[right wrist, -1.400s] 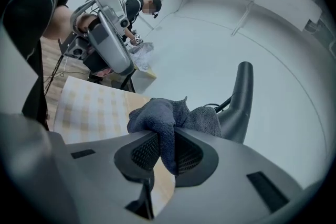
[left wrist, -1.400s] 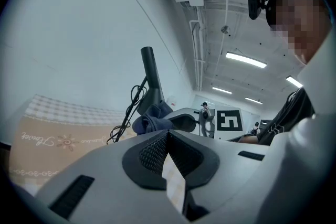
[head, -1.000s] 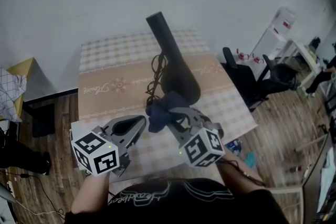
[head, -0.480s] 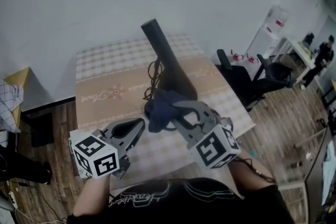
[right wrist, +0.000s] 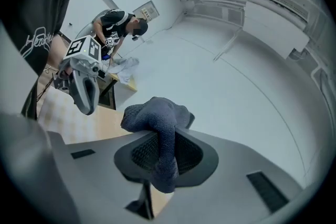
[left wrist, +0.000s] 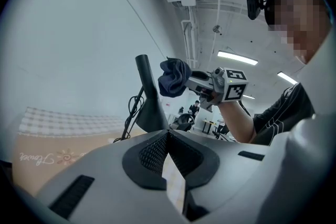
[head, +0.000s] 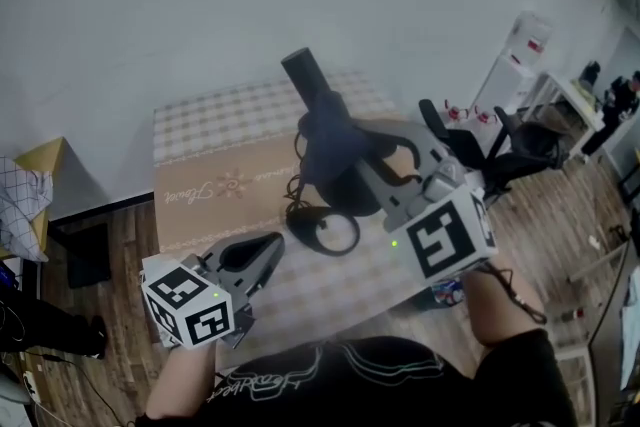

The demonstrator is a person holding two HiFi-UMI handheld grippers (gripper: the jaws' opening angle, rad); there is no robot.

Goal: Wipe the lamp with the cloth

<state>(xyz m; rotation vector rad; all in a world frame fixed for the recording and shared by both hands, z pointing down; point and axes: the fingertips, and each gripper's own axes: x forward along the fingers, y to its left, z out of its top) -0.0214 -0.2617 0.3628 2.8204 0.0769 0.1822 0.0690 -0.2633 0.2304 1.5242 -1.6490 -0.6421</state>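
Note:
A black cone-shaped lamp (head: 310, 85) stands on the checked table (head: 200, 130), its cord (head: 325, 227) coiled at its foot. My right gripper (head: 345, 147) is raised and shut on a dark blue cloth (head: 320, 128), which it holds against the lamp's upper body. In the right gripper view the cloth (right wrist: 160, 134) bulges out between the shut jaws. The left gripper view shows the lamp (left wrist: 148, 99), the cloth (left wrist: 174, 77) beside its neck and the right gripper (left wrist: 181, 78). My left gripper (head: 262, 253) hovers low at the near left, shut with nothing in it.
A black office chair (head: 470, 155) stands just right of the table. A yellow stool (head: 42, 130) is at the left on the wood floor. White desks (head: 560, 95) are at the far right. A person (right wrist: 118, 29) stands in the background.
My right gripper has risen with the cloth from near the lamp's foot up to its upper body. The left gripper has barely moved.

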